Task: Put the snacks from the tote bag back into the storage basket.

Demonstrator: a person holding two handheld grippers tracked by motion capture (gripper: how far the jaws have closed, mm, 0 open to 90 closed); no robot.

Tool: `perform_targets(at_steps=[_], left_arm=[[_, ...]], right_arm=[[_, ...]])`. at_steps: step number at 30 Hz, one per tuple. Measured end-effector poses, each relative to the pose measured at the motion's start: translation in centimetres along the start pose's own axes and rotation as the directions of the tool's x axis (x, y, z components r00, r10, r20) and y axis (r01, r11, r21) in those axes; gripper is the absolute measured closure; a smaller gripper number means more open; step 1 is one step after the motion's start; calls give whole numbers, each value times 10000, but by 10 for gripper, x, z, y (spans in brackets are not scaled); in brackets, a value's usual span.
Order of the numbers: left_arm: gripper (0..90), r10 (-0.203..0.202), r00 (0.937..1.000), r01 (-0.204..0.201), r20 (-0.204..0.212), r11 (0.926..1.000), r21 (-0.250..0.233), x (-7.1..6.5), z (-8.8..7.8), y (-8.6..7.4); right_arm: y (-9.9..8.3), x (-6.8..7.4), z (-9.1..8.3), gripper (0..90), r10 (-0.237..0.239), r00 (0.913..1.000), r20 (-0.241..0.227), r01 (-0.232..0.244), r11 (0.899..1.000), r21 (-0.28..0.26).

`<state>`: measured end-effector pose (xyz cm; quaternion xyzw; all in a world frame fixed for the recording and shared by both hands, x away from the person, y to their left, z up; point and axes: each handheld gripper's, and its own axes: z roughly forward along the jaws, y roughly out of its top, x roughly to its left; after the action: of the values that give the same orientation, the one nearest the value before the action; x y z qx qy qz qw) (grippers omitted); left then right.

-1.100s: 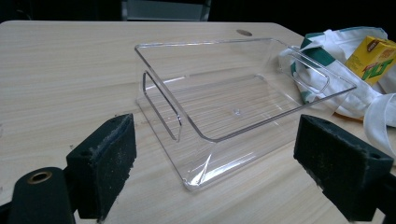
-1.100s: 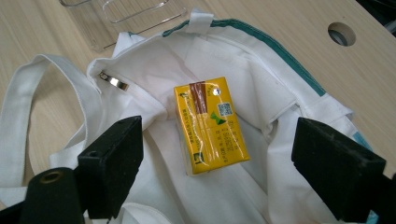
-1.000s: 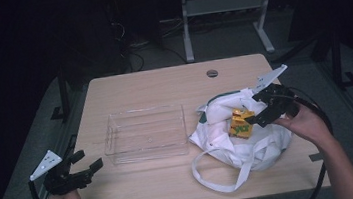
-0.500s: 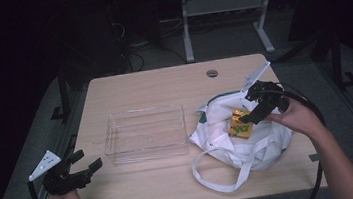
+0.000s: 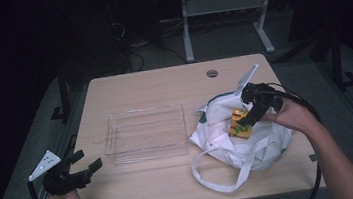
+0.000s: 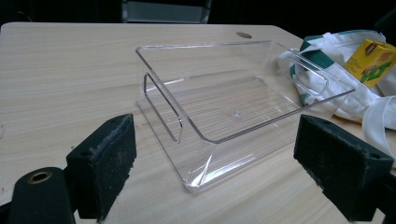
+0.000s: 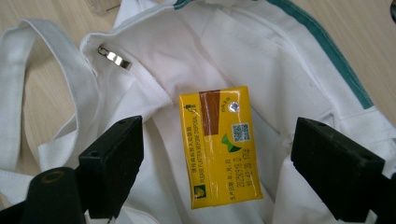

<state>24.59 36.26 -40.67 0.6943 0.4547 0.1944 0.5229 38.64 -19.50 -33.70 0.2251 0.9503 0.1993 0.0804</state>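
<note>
Right gripper view: right gripper poised directly above yellow drink carton, jaws spread wide, one either side of the carton, nothing pinched. Carton lying flat inside white tote bag, long axis running along the view from bottom to top, so jaws set across its short width; closing should meet the two long sides. Foil straw hole and brown band at far end. Readable print along one edge: "PLEASE FLATTEN BEFORE DISPOSAL"; date line near the other edge, small, appearing to read "2025/09/18"; square code beside it. Metal zip pull at bag mouth, apart from carton.

High view: bag resting at right side of table, near the front right corner; carton at the bag's opening, right gripper touching or just over it, cannot tell which. Clear plastic tray at table centre, just left of bag. Left gripper held off the front left corner, well apart from carton; right hand plainly nearer.

Left gripper view: jaws spread, holding nothing, facing tray; green brand lettering on carton not legible.

Judged: pick-up of carton in hand, grasp not yet made.
</note>
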Motion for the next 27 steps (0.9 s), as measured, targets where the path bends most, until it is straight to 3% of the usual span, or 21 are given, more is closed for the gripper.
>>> perform_targets(at_steps=[19, 27], left_arm=[[125, -22, 10000, 22, -3, 10000, -10, 1, 0, 0], [125, -68, 10000, 68, 15, 10000, -21, 1, 0, 0]], right_arm=[[3, -3, 19, 228, -172, 9995, -258, 197, 9947, 1008], [3, -4, 25, 309, -207, 9994, -277, 244, 9900, 1388]])
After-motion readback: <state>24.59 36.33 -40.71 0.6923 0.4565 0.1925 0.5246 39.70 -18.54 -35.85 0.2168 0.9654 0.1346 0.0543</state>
